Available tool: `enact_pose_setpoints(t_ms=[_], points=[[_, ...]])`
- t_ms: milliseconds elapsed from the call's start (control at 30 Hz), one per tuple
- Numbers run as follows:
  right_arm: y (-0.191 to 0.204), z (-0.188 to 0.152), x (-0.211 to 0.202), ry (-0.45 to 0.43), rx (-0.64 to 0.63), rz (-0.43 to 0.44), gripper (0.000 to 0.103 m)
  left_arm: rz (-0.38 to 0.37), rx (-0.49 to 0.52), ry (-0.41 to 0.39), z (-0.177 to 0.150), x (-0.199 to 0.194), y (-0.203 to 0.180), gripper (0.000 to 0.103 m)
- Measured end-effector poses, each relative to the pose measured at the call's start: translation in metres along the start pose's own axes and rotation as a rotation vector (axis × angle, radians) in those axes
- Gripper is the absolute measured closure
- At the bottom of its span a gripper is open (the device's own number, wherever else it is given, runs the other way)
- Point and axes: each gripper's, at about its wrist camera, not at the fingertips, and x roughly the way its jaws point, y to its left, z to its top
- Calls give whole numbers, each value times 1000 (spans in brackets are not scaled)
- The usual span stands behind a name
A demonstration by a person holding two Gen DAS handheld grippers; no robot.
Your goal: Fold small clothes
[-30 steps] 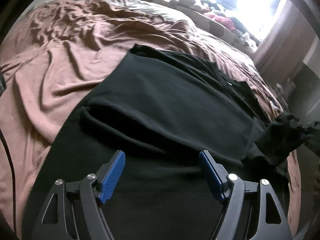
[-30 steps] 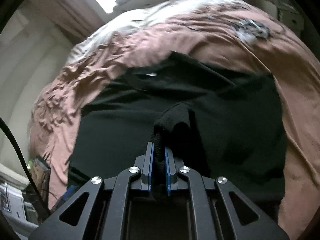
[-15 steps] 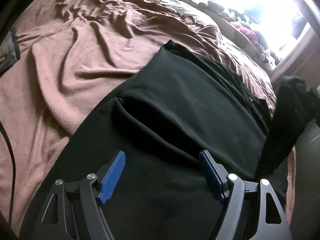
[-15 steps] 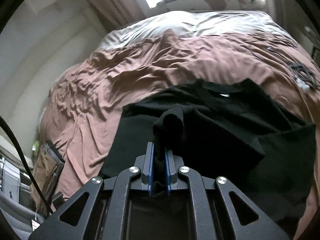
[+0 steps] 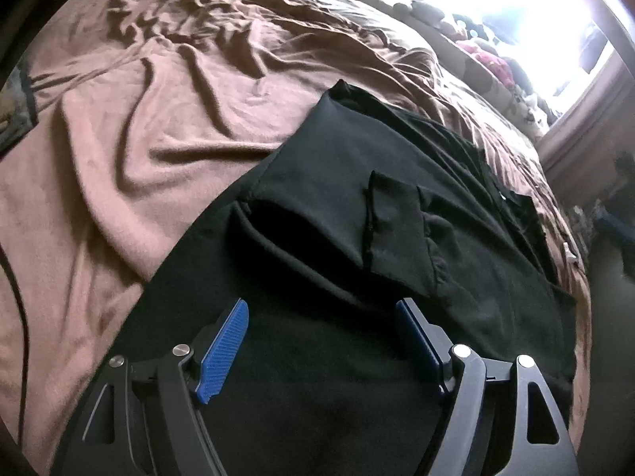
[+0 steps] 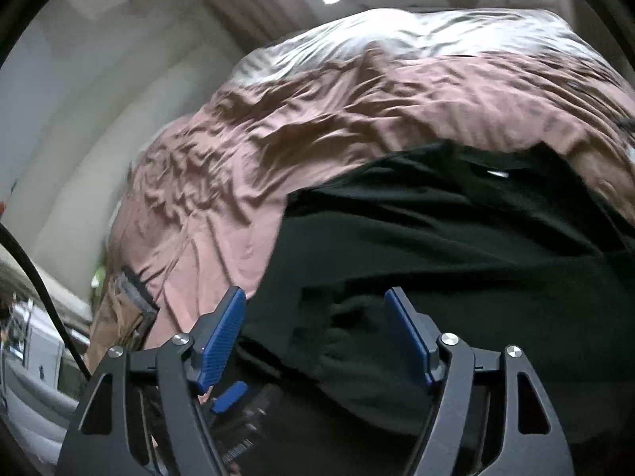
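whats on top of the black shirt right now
A folded-over sleeve lies flat on the black shirt, which rests on the brown blanket. What the sleeve and shirt cover cannot be seen.

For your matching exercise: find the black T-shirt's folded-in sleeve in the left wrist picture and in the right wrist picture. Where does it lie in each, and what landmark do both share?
Left wrist: the folded-in sleeve lies right of centre on the black T-shirt, beyond the open left gripper.
Right wrist: it shows only as a dim ridge, low centre, between the right gripper's parted jaws; nothing is gripped.
Shared landmark: the brown blanket.
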Motion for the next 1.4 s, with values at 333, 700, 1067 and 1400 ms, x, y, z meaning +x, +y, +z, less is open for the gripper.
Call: enact_pose_setpoints(t_ms=[333, 700, 1067, 1400], points=[[-108, -40, -91, -105, 123, -156, 32, 19, -20, -4, 40, -8, 7, 25], [-188, -106, -177, -195, 236, -300, 32, 26, 237, 76, 71, 27, -43, 25], [-218, -157, -176, -70, 263, -420, 32, 37, 404, 157, 78, 73, -82, 25], [-212, -164, -137, 32, 122, -432, 35, -4, 458, 211, 74, 96, -97, 86]])
